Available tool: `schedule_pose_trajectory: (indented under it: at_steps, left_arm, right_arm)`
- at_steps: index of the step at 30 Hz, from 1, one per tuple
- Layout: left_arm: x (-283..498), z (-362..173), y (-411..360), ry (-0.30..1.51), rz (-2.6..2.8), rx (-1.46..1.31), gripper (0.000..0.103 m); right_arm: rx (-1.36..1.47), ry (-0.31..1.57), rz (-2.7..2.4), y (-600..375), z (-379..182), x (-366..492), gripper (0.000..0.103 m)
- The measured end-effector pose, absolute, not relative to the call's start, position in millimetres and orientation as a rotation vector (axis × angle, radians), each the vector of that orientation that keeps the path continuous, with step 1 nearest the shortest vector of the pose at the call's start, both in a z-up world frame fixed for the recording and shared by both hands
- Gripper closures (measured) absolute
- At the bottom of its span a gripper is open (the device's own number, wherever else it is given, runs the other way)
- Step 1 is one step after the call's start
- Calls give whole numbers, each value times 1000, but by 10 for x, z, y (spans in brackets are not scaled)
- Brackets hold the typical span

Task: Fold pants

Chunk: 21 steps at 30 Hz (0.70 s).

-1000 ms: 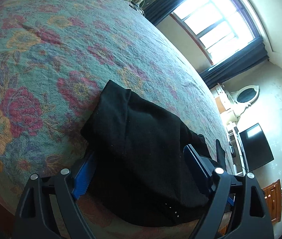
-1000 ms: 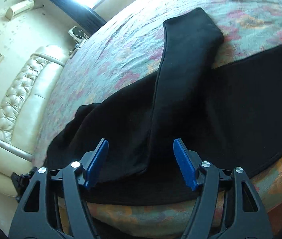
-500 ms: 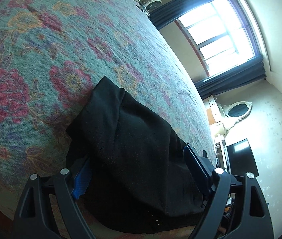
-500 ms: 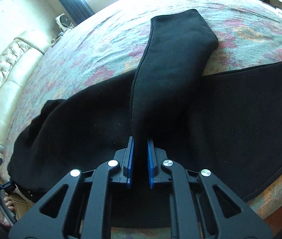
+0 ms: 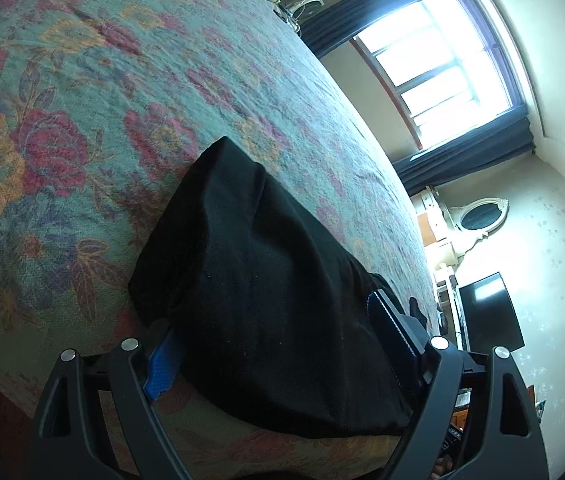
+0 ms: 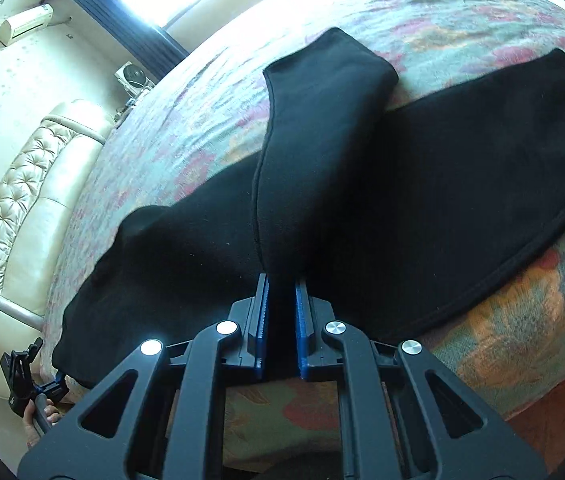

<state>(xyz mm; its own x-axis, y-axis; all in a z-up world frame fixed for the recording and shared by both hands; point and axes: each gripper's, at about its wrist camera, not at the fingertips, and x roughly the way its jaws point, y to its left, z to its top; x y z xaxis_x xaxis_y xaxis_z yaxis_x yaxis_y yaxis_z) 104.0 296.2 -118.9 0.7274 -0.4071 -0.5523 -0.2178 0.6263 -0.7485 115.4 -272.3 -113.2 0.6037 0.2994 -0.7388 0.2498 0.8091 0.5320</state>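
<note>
Black pants lie spread along the near edge of a bed with a floral cover. One leg runs from my right gripper away across the bed. That gripper is shut on the leg's near fold, with black cloth pinched between the blue pads. In the left wrist view the other end of the pants lies bunched on the floral cover. My left gripper stands open around that bunch, its left pad partly under the cloth. The left gripper also shows at the lower left, held by a hand.
A cream tufted headboard borders the bed's far left side. A bright window with dark curtains, a dark television and an oval mirror lie beyond the bed. Reddish floor shows below the bed's near edge.
My right gripper closed on the fold of the pants leg and has since shifted with it. My left gripper slid a little along the bunched end and stayed open.
</note>
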Motion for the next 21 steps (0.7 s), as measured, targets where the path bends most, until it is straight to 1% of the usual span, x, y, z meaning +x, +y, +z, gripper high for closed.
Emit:
schedule_pose_trajectory:
  at_steps: [5, 6, 7, 9, 10, 12, 14, 15, 17, 19, 21]
  left_arm:
    - [1025, -1319, 3004, 793, -106, -914, 19]
    - [1034, -1308, 2984, 803, -103, -886, 19]
    - [1036, -1282, 2959, 815, -100, -853, 19]
    - [999, -1204, 2948, 820, -63, -800, 19]
    - [955, -1150, 2970, 802, -37, -790, 19]
    - [863, -1037, 3068, 767, 28, -777, 19]
    - [787, -929, 3168, 725, 74, -777, 19]
    - [773, -873, 3191, 708, 83, -777, 19]
    - [793, -767, 3156, 680, 53, -789, 19]
    - [892, -689, 2992, 676, -18, -807, 19]
    - [1025, -661, 2706, 693, -102, -831, 19]
  right_arm:
    - [667, 969, 34, -2751, -1173, 1175, 91]
    - [663, 980, 31, -2751, -1178, 1177, 86]
    - [664, 989, 29, -2754, -1177, 1176, 78]
    - [648, 981, 2, -2793, -1108, 1145, 70]
    - [621, 972, -19, -2808, -1057, 1110, 63]
    - [563, 932, -67, -2863, -897, 1073, 53]
    - [513, 875, -91, -2904, -671, 1111, 51]
    - [483, 853, -90, -2901, -556, 1179, 47]
    - [423, 816, -77, -2858, -361, 1395, 43]
    - [372, 815, -63, -2787, -239, 1746, 36]
    - [312, 847, -48, -2689, -203, 2187, 35]
